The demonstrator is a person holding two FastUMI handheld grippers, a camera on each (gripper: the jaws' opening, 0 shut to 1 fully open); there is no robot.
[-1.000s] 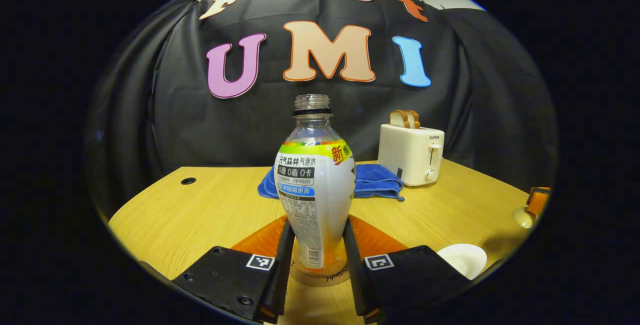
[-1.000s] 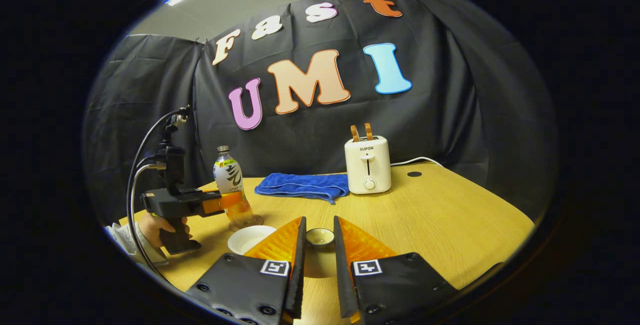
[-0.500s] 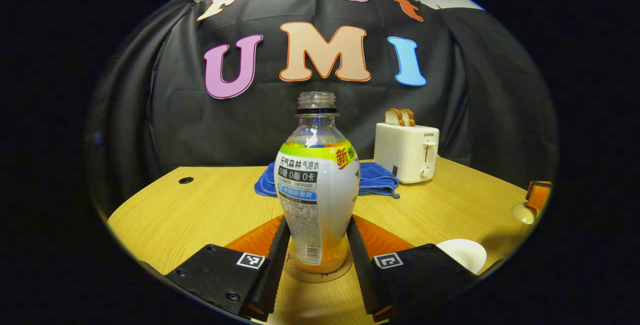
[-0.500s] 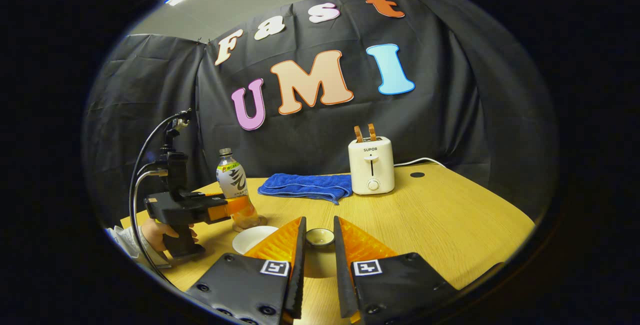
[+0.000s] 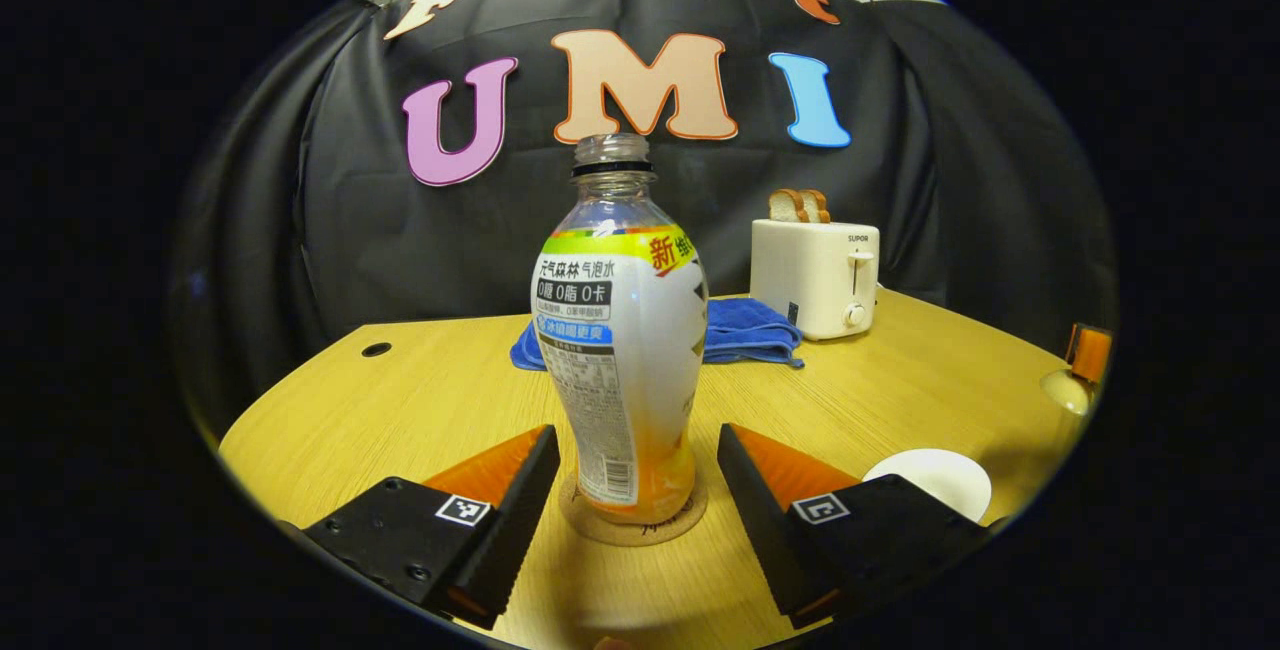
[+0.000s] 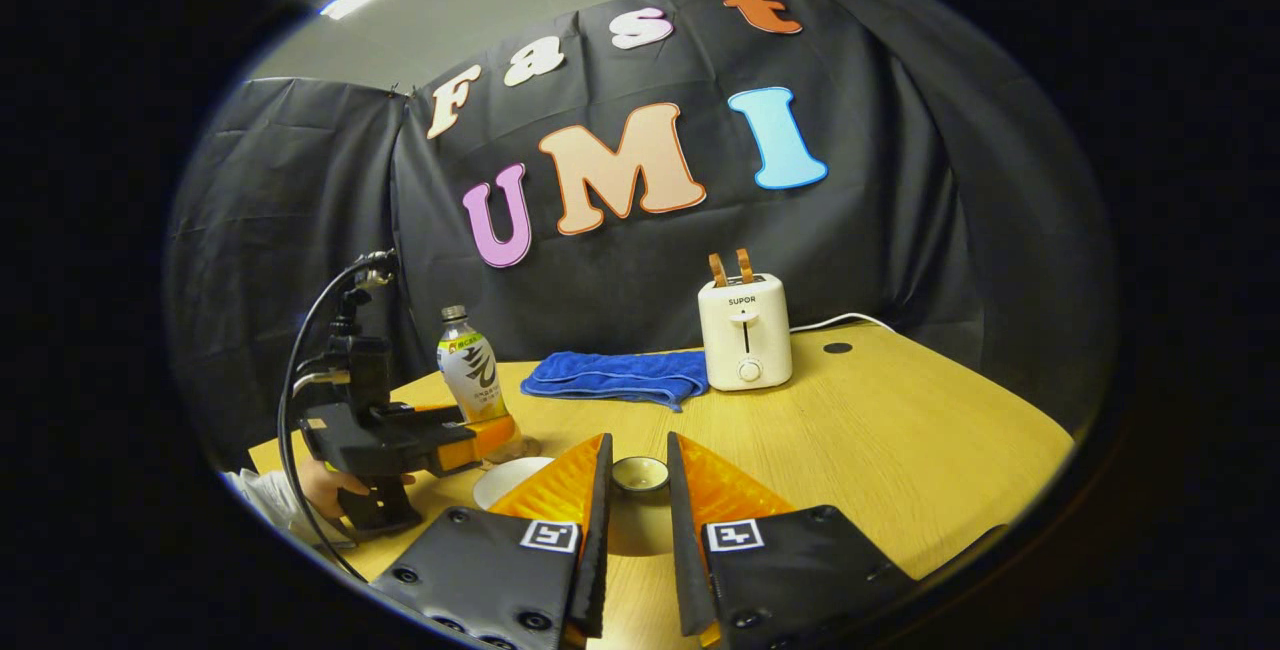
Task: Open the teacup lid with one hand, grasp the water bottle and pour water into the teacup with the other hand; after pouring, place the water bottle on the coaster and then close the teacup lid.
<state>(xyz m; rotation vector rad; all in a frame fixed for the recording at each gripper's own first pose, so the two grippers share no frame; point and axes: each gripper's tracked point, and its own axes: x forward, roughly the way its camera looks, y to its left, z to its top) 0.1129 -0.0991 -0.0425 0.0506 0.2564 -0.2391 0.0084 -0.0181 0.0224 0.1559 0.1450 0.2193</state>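
The water bottle (image 5: 620,330) is standing upright and uncapped on a round coaster (image 5: 632,524) on the wooden table (image 5: 400,400), with a little orange liquid sitting in its base. The left gripper (image 5: 633,475) is resting around the bottle's lower part with its two fingers spread wide, a clear gap showing on each side, so neither finger is touching it. In the right gripper view, that same gripper (image 6: 478,438) is sitting beside the bottle (image 6: 472,380), with a person's hand (image 6: 335,490) gripping its handle. The right gripper (image 6: 634,520) is holding the small lid (image 6: 640,473) between its narrowly parted fingers; whether both fingers are pressing on it cannot be told. The white teacup (image 6: 506,479) is sitting open just to the left of those fingers, near the bottle, and it is also showing low at the right of the left gripper view (image 5: 928,480). Farther back, a folded blue towel (image 6: 615,377) is lying beside a white toaster (image 6: 744,331) with two slices of bread in its slots.
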